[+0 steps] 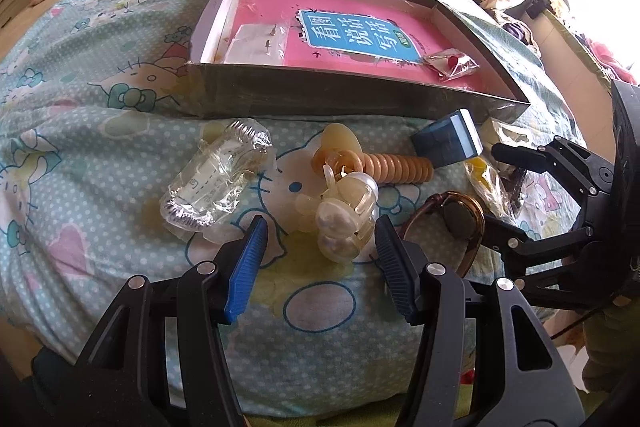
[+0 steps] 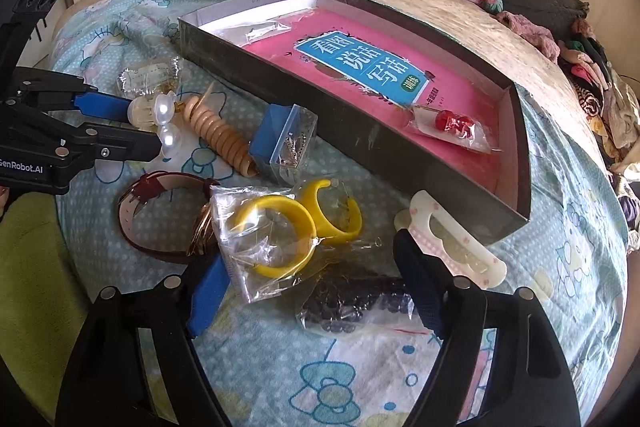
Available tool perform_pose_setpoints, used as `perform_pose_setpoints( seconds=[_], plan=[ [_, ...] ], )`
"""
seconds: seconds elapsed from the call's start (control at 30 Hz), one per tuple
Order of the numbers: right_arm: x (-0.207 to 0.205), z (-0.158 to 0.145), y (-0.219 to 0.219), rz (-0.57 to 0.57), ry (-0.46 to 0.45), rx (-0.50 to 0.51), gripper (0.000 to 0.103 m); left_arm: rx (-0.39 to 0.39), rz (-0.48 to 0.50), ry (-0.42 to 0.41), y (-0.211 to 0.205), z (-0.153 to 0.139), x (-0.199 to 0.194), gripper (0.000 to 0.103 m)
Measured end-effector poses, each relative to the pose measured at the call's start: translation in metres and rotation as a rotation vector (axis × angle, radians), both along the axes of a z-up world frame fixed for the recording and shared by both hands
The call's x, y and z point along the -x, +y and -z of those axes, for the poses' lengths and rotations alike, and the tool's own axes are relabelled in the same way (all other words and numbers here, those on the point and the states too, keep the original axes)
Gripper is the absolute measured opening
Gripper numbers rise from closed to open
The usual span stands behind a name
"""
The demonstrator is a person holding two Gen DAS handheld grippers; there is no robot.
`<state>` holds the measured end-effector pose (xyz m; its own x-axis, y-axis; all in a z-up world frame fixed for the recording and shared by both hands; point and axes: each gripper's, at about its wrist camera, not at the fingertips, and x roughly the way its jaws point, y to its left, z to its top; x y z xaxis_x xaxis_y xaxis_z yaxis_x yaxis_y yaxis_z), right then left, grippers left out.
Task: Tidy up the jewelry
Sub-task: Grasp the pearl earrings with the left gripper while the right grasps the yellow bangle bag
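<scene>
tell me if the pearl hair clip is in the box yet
Out. The pearl hair clip lies on the bedspread in front of the box, between the open fingers of the left tool.

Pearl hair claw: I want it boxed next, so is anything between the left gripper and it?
Nothing visible: the left gripper is open with the pearl hair claw between its fingers; the watch lies beside it.

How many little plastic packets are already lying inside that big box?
2. A clear packet lies near the far corner of the box; a packet of red beads lies on the pink book's near end. Others may be hidden.
</scene>
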<state>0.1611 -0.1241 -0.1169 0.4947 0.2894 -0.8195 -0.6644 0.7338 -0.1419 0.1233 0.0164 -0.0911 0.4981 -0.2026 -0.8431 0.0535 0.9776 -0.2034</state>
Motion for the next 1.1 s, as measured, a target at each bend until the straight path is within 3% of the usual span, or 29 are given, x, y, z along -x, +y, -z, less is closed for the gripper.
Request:
perform_pose_setpoints(
  seconds=[0.1, 0.2, 0.3, 0.33, 0.43, 0.77, 1.1],
  plan=[
    [-0.005, 0.004, 0.003, -0.010, 0.009, -0.014, 0.060, 0.009, 0.002, 0.003, -0.001, 0.001, -0.002, 0.048],
    [-0.008, 0.005, 0.001, -0.004, 0.017, -0.048, 0.053, 0.019, 0.003, 0.006, -0.002, 0.001, -0.005, 0.047],
    [-0.009, 0.003, -0.003, 0.006, 0.019, -0.076, 0.044, 0.032, 0.010, 0.007, -0.003, 0.002, -0.007, 0.039],
    [-0.009, 0.002, -0.005, 0.013, 0.017, -0.079, 0.031, 0.039, 0.014, 0.008, -0.004, 0.003, -0.008, 0.035],
    [-0.013, -0.003, -0.016, 0.040, 0.027, -0.117, 0.020, 0.044, 0.022, 0.008, -0.007, 0.003, -0.009, 0.029],
    [-0.005, -0.029, -0.039, 0.070, 0.019, -0.254, 0.018, 0.034, -0.007, -0.057, 0.001, -0.015, 0.005, 0.029],
    [0.006, -0.061, -0.049, 0.071, -0.010, -0.325, 0.018, 0.026, -0.056, -0.133, 0.015, -0.043, 0.014, 0.029]
  ],
)
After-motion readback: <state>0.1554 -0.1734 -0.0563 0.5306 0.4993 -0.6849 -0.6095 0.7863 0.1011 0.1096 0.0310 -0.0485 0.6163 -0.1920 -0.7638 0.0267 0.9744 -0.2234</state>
